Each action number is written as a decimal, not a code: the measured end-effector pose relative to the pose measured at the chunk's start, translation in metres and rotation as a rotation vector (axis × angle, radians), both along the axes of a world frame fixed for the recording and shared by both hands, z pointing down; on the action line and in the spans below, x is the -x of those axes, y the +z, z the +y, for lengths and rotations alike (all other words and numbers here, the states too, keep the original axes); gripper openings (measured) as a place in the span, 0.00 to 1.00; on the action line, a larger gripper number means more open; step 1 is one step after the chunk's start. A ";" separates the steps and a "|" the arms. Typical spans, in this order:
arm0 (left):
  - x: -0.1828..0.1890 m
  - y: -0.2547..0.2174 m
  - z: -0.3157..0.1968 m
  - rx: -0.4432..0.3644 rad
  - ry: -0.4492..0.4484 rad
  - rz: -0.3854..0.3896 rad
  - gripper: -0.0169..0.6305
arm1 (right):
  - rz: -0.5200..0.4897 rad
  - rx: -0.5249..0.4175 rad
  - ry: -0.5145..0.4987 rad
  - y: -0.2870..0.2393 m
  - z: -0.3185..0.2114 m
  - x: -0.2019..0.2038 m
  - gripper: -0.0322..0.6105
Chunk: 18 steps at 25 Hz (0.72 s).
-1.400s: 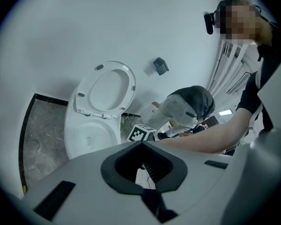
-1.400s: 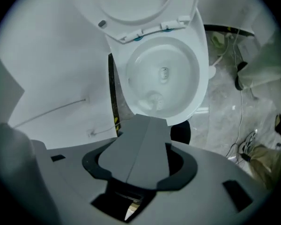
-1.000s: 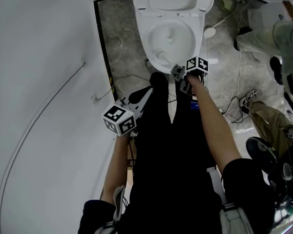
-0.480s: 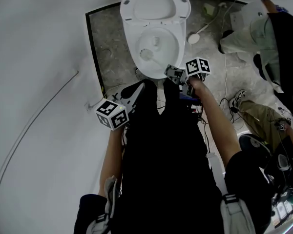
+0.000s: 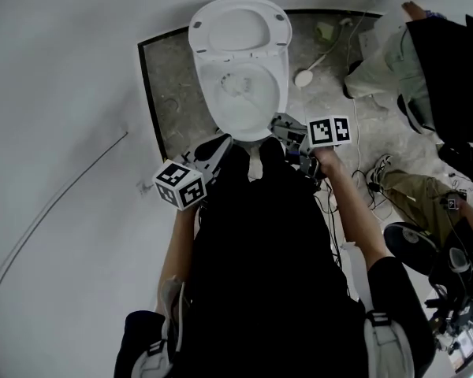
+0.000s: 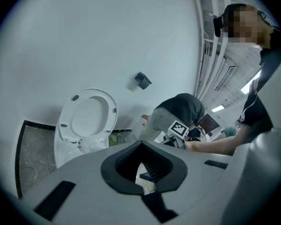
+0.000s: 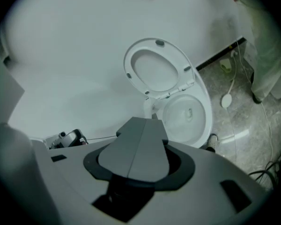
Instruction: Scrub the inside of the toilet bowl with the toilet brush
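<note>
The white toilet (image 5: 207, 103) stands with its lid (image 5: 238, 30) raised against the wall. The white toilet brush (image 5: 235, 85) has its bristly head low in the bowl, toward the back-left. That head also shows at the bowl's rim (image 6: 86, 146) and beyond the shut jaws (image 7: 150, 108). My right gripper (image 5: 286, 127) (image 7: 143, 121) hovers over the bowl's front right rim, shut on the brush handle, which is mostly hidden. My left gripper (image 5: 211, 151) (image 6: 141, 146) hangs open in front of the bowl, to its left, with nothing in it.
A white wall runs along the left. On the grey stone floor right of the toilet lie a round white item (image 5: 303, 78) and cables (image 5: 331, 203). A person in a grey top (image 5: 386, 53) crouches at the right, and another person's leg (image 5: 414, 191) is near.
The brush head has swept from the bowl's front left toward its back. My right gripper has followed with it. The left gripper stays open in much the same place.
</note>
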State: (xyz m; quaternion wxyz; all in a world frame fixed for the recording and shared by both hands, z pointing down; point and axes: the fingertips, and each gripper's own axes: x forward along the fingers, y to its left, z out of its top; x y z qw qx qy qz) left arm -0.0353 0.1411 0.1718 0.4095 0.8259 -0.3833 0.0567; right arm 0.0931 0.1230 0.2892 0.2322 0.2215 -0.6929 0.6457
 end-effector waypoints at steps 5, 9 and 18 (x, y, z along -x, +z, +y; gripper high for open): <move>-0.003 -0.010 -0.005 -0.032 0.008 0.006 0.04 | 0.011 -0.124 -0.006 -0.033 -0.007 -0.011 0.35; -0.003 -0.019 -0.008 -0.059 0.013 0.010 0.04 | 0.033 -0.231 -0.031 -0.059 -0.020 -0.023 0.33; 0.007 -0.034 -0.017 -0.106 -0.015 0.017 0.04 | 0.051 -0.365 -0.004 -0.102 -0.033 -0.042 0.32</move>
